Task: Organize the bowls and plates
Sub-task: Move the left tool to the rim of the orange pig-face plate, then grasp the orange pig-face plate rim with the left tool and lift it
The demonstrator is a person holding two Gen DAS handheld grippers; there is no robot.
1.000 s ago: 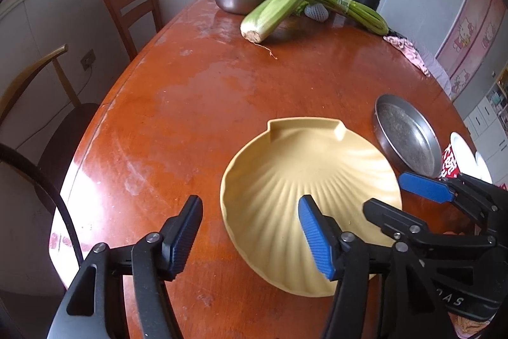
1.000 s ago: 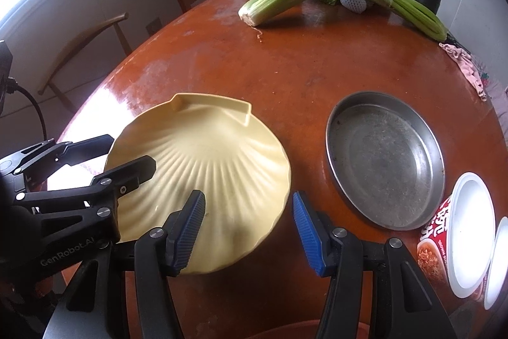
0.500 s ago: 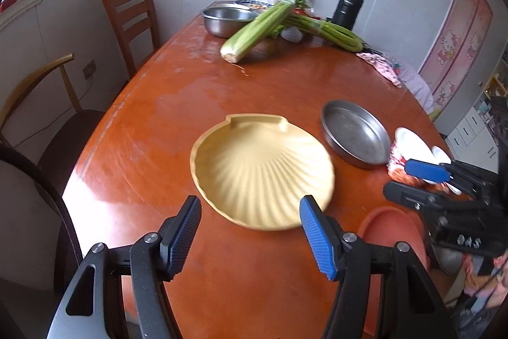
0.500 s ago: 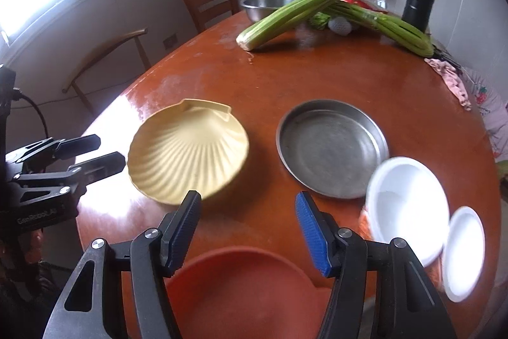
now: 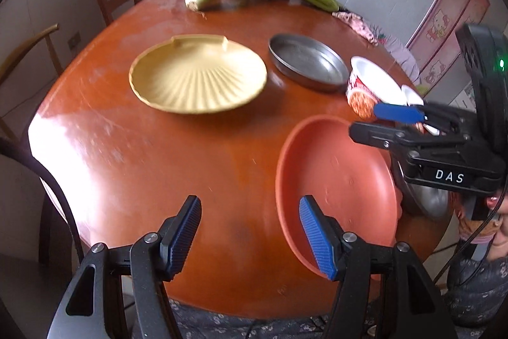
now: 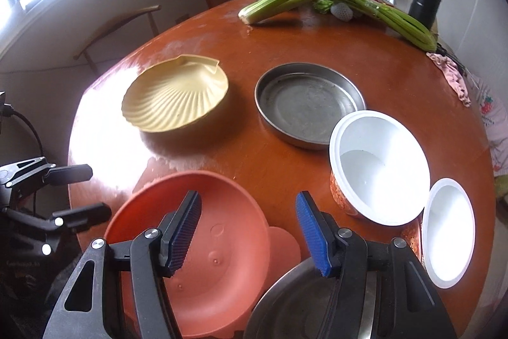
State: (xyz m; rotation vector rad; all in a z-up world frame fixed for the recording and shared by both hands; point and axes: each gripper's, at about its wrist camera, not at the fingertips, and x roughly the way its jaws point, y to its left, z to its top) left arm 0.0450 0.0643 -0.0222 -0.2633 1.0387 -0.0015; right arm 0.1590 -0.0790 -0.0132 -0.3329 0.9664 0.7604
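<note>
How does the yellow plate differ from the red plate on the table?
The yellow plate is shell-shaped with ribs fanning across it; the red plate is round and smooth. The yellow plate lies farther from both grippers, beside the metal pan; the red plate lies at the near table edge, under the right gripper. Both sit empty and ungripped.

Both wrist views over table (image 5: 127, 167)
</note>
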